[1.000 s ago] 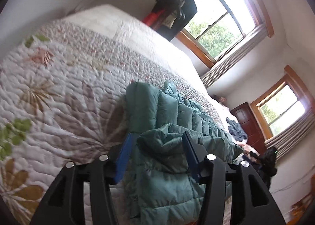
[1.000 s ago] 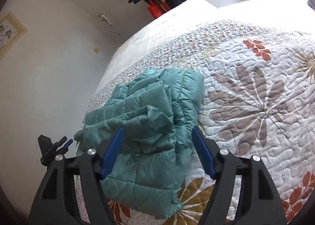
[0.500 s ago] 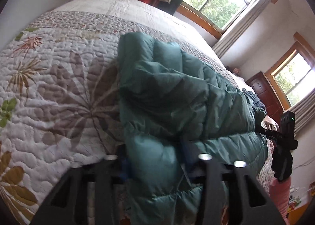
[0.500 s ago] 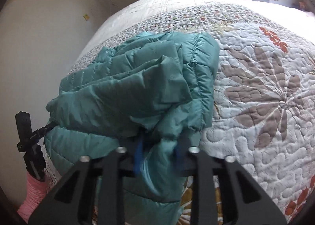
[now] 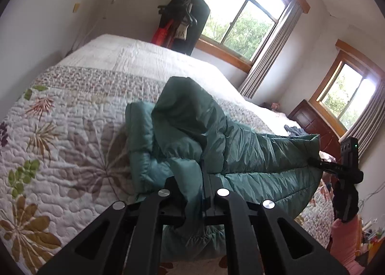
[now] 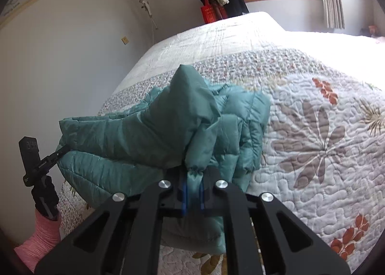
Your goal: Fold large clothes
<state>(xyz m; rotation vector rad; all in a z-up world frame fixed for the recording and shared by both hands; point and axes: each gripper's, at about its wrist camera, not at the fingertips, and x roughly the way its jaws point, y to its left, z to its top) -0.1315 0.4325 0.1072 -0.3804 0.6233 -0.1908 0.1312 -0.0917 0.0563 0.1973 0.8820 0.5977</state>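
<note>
A teal puffer jacket lies bunched on the flowered quilt of a bed. My left gripper is shut on a fold of its near edge, fingertips buried in the fabric. In the right wrist view the jacket hangs raised from my right gripper, whose blue pads pinch a gathered cuff-like end. Each view shows the other tool: the right gripper bites the jacket's right edge, and the left gripper bites its left edge. A pink sleeve holds that tool.
A coat rack with dark garments and a red bag stands behind the bed by a window. A dark wooden dresser and loose clothes sit at the far right. A white wall runs close along the bed's left side.
Both grippers went from open over the jacket to shut on its near edge. They have since pulled back and lifted that edge off the quilt, stretching it between them.
</note>
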